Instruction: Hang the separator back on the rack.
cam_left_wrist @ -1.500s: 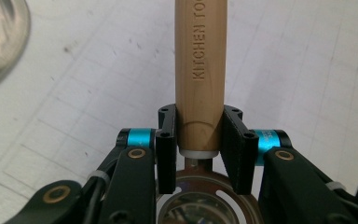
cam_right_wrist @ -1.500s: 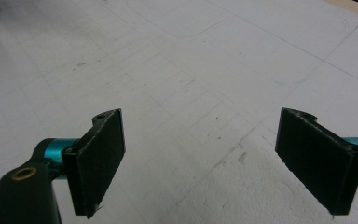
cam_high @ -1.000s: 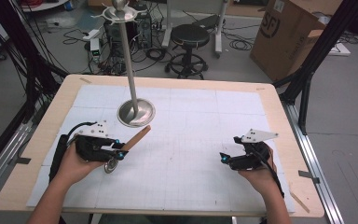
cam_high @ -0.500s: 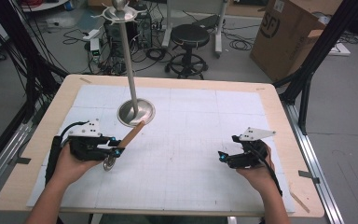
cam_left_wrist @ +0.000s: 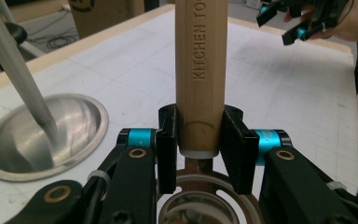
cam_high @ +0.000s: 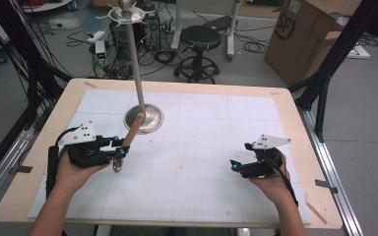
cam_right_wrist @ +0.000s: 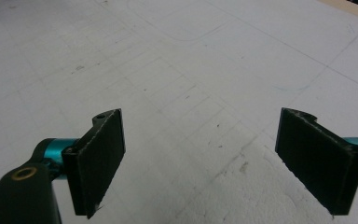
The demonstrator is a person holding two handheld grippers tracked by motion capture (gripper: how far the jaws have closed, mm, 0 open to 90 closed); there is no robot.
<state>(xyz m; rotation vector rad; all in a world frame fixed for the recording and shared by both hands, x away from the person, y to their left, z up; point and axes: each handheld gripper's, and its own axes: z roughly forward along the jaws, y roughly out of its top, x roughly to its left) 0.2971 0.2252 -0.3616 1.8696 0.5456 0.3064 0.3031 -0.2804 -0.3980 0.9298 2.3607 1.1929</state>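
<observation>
The left gripper [cam_high: 119, 153] is clenched on a wooden handle [cam_high: 133, 130] near its metal end. In the left gripper view both black pads [cam_left_wrist: 166, 145] press the sides of the handle [cam_left_wrist: 200, 70], which rises toward twelve o'clock with "KITCHEN TO" stamped along it; below the jaws hangs the tool's slotted metal part [cam_left_wrist: 200, 205], its exact kind unclear. In the high view the handle slants toward one o'clock, its far tip over the rim of the stand [cam_high: 143, 118], whose round steel base sits on the white mat [cam_high: 202, 147] and whose thin pole climbs toward twelve. The tool is clear of the mat, carried at about nine o'clock on the table [cam_high: 285, 98].

The right gripper [cam_high: 235, 166] hovers at about four o'clock, well apart from the tool. Its jaws are released, spread wide with nothing between them but gridded mat [cam_right_wrist: 200, 93] in the right gripper view.
</observation>
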